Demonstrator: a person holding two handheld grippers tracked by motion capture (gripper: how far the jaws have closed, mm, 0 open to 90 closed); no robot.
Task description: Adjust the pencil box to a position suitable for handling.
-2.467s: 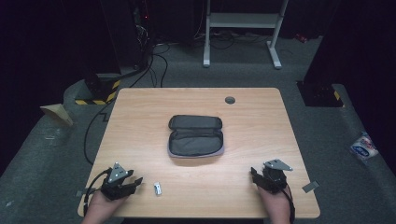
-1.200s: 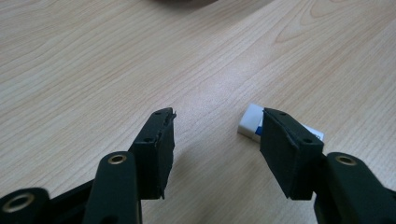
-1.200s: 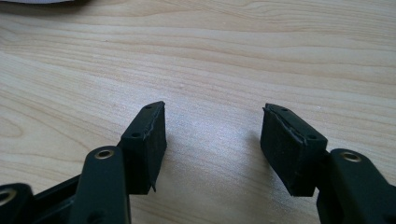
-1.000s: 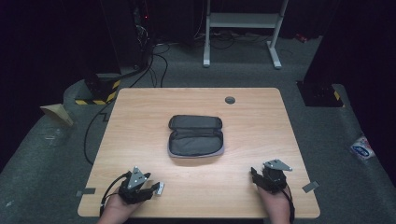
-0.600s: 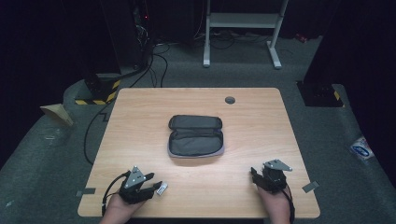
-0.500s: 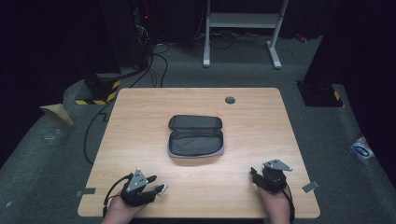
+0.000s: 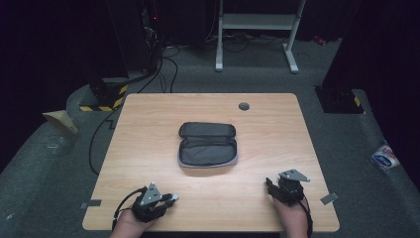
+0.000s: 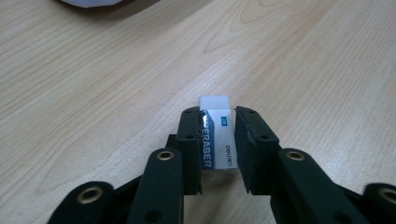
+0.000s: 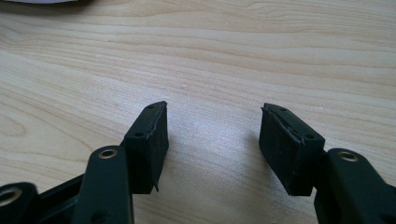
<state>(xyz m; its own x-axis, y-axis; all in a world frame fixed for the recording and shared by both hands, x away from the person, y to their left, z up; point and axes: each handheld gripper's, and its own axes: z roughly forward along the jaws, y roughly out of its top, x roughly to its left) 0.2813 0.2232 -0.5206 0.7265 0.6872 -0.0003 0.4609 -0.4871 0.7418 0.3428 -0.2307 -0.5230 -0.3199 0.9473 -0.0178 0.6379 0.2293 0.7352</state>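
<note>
- The left claw (image 8: 217, 135) is clamping on a small white eraser (image 8: 215, 140); its jaws have just been closing, and both black pads are now pressing against the eraser's printed sleeve.
- The eraser is sitting between the left claw's jaws with its bare white end poking out just beyond their tips, and it appears to be resting on the wooden worktop (image 7: 148, 129).
- Compared with a couple of seconds back, the left claw (image 7: 157, 201) has come across to where the eraser was lying just beside it, so the loose eraser is now caught in its jaws.
- The right claw (image 9: 212, 144) is standing with its jaws apart and nothing between them, only bare wood ahead.
- The right claw (image 7: 283, 188) is staying where it was, well apart from the left claw along the worktop's near edge.
- An open grey pencil case (image 7: 207, 145) is lying ahead of both claws, roughly midway between them and well beyond their tips.
- Judging from this, the grasp is looking done and the lift is likely coming next; the open case seems the probable destination for the eraser.
- The grip is sitting on the eraser's rear part, so a slip during the lift looks unlikely.
</note>
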